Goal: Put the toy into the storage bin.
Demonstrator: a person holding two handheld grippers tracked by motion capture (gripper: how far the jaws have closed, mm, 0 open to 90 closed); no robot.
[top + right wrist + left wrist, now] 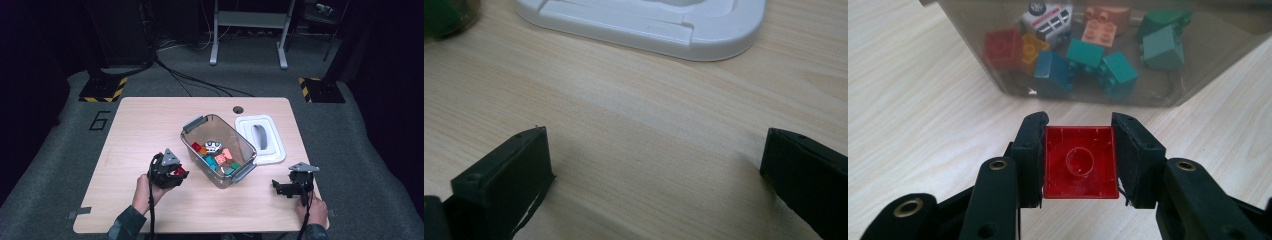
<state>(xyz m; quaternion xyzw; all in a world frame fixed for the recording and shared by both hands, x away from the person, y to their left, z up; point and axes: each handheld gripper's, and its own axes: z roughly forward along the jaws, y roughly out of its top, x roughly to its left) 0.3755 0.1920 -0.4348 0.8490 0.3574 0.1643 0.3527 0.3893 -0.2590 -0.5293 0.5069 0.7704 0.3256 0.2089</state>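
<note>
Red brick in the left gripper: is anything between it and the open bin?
Only the bin's near clear wall, which the red brick must pass over. The left gripper grips the brick beside it; the lid lies off on the far side, leaving the top open.

One clear plastic bin on the table, one white plastic lid beside it. In the bin, seen from the left gripper view: four teal plastic bricks, one red, one yellow, two salmon, one white toy car. Outside it, one red plastic brick.
</note>
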